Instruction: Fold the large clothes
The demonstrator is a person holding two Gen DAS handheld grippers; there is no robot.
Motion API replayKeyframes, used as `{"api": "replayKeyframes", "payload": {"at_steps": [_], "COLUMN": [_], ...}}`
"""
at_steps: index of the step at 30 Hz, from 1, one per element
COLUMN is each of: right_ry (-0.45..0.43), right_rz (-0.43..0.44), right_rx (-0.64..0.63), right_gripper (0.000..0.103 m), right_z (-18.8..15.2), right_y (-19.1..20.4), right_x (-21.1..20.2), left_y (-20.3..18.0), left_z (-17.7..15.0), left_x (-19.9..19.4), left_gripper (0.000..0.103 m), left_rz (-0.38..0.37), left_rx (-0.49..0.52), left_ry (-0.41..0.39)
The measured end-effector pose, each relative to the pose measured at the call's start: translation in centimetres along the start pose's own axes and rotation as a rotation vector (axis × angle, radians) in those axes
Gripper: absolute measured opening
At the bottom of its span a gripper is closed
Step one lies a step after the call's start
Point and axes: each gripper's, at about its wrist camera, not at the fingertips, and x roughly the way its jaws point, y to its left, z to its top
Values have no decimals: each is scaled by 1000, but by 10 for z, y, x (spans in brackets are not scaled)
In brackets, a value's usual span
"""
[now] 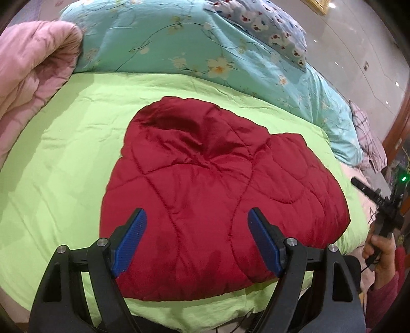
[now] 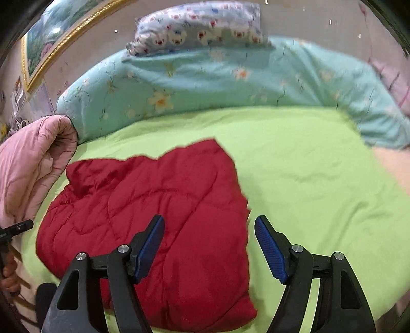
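Your left gripper (image 1: 197, 240) and right gripper (image 2: 208, 248): both agape, holding nothing, above the red quilted garment (image 1: 217, 194). Garment: folded, flat on the green bedsheet (image 1: 64, 166), before the turquoise floral quilt (image 1: 153, 38).

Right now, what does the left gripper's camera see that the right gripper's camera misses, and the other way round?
Only the left view shows a hand in a pink sleeve holding the other gripper's handle.
Only the right view shows the gold-framed picture on the wall.
Both show the red quilted garment lying folded on the green sheet, the pink quilt, the turquoise flowered quilt and the bear-print pillow. Each view shows its own open blue-padded jaws, holding nothing.
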Motion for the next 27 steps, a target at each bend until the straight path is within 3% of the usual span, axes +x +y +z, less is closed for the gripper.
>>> {"api": "replayKeyframes", "payload": {"at_steps": [7,9,15,18,27], "right_ry": [54,83,180,216,326], "right_rz": [150,179,273,288,167], "right_rx": [-74,-110,-206,-227,-177], "right_gripper": [71,63,54,54,52], "right_z": [3,2,-1,3,29], "right_y": [41,57,104,118,105], "right_x": [22,35,74,95,172], "left_y": [-17,-23,-40,-38,-20], "left_z": [7,9,15,26,73], "left_x": [21,27,58,83,151], "left_gripper": [81,81,81,81,81], "left_rz": [-4,-25,-36,-6,58], "left_rx": [9,11,43,38,-27], "left_ry": [16,23,67,96,178]}}
